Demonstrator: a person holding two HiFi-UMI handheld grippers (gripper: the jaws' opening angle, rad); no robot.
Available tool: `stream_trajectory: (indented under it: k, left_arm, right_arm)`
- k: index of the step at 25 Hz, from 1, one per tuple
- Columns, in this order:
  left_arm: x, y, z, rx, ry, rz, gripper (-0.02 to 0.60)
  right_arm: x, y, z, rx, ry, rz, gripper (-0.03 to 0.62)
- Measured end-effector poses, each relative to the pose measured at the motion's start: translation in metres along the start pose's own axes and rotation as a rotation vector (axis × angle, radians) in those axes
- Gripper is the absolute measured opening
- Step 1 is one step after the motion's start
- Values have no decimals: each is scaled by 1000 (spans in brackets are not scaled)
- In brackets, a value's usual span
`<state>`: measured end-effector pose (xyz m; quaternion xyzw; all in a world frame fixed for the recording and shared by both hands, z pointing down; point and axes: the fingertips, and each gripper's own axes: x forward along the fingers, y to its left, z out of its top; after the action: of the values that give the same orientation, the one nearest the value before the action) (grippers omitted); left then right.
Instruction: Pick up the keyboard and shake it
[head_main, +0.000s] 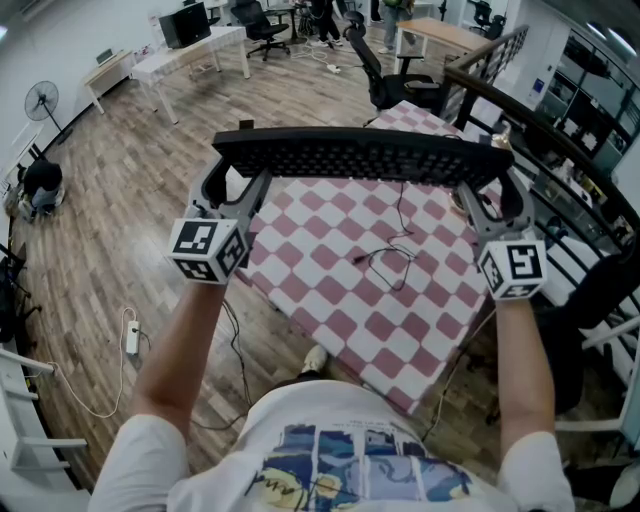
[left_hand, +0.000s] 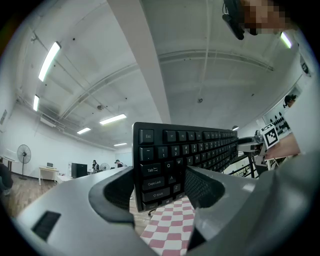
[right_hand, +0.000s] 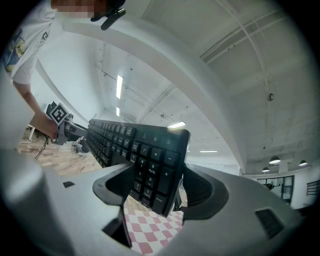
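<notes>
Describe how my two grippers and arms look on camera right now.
The left gripper and right gripper are matching grey plastic forks with broad curved jaws and dark meshed pads. Each carries a white cube printed with black square markers. The person wears a white T-shirt with a blue print; its short sleeves leave the forearms bare.

The keyboard (head_main: 360, 158) is a long black full-size board with dark keys, and a number pad is seen at its right end. It is held lifted clear above the pink-and-white checkered tabletop (head_main: 330, 290), level from left to right, with its keys tilted toward the near side. Its left end is clamped by the left tongs (left_hand: 160, 187) and its right end by the right tongs (right_hand: 155, 187).
</notes>
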<state>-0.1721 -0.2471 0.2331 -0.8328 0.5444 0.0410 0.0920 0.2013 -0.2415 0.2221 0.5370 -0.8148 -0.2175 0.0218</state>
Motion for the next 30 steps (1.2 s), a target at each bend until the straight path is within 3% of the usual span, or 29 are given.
stream_trajectory:
  k: [30]
  left_arm:
    - [-6, -15, 10, -10, 12, -1, 291]
  right_arm:
    - [-16, -9, 9, -5, 22, -6, 299]
